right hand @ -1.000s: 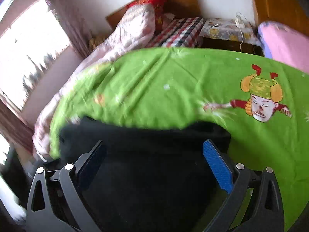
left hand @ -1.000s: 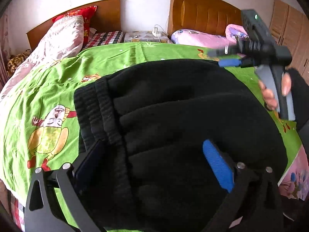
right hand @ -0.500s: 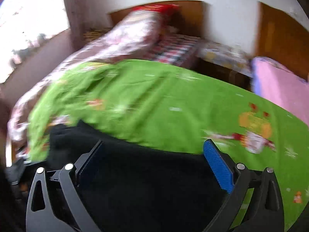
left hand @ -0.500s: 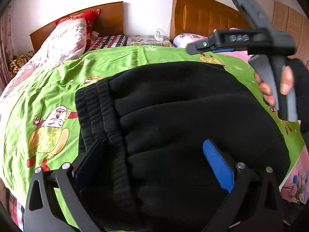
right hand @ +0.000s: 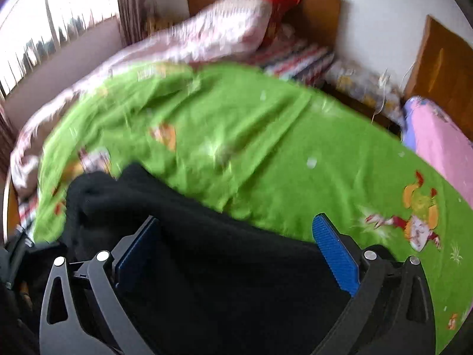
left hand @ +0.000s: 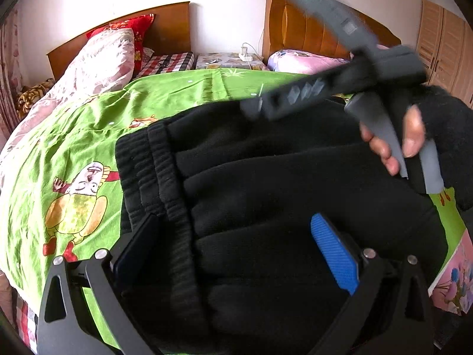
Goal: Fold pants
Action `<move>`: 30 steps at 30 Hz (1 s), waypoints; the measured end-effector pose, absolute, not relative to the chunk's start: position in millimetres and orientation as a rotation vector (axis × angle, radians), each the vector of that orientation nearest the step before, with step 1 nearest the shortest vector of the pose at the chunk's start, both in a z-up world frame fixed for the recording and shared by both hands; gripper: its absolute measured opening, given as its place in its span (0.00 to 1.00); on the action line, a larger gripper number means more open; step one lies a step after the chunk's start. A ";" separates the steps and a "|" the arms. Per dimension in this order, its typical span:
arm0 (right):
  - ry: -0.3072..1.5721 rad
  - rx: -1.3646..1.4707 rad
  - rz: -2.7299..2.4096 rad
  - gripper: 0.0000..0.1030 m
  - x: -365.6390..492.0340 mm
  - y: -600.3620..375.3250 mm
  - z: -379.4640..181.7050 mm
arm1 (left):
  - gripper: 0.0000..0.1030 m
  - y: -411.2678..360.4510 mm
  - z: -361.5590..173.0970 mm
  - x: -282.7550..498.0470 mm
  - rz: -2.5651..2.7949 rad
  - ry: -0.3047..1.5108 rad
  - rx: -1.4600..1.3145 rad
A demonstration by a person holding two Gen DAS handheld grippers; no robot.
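We see the black pants [left hand: 280,195] lying folded in a thick bundle on the green cartoon sheet [left hand: 74,148], waistband twd the left side of the left wrist view. Our left gripper [left hand: 236,248] sits low over the bundle w/ its fingers spread wide, fabric filling the gap btwn them, not pinched. The blue pad [left hand: 334,254] is right over the cloth; contact unclear.

Our right gripper [right hand: 236,248] is also spread wide, above the far edge of the pants [right hand: 207,266], nothing clamped. That view is blurred. In the left wrist view the right gripper [left hand: 251,109] shows as a blurred dark bar held in the gloved right hand [left hand: 414,136], above the pants' far right part, hiding some of that edge.

Around: pink quilt [left hand: 97,62] and red pillow [left hand: 130,26] at the wooden headboard [left hand: 165,26], a 2nd bed w/ pink bedding [left hand: 301,59], wardrobe [left hand: 443,44] far right, window [right hand: 44,23] left.
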State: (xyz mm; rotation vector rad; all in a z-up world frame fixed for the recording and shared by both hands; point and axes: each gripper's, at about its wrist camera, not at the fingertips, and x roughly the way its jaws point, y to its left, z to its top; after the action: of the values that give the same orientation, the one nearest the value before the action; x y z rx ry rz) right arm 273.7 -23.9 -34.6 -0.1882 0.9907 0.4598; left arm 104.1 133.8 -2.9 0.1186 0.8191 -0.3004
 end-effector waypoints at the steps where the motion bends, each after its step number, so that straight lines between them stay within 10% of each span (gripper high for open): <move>1: 1.000 -0.156 0.468 0.96 276.5 -23.9 -31.2 | 0.99 133.6 -3.0 104.4 -0.299 0.820 0.121; 9: 0.889 0.226 0.445 0.96 236.9 -97.7 9.0 | 0.99 133.8 -3.3 105.1 -0.301 0.826 0.121; 30: 0.466 0.030 0.264 0.96 -70.2 -178.7 -27.0 | 0.99 150.9 27.5 6.7 -0.193 0.488 0.020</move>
State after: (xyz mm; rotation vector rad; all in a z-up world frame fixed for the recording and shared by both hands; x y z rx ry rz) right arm -70.2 -178.7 -27.0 0.0301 0.4656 0.2640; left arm 6.7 150.9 27.5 0.0203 0.4877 -0.1925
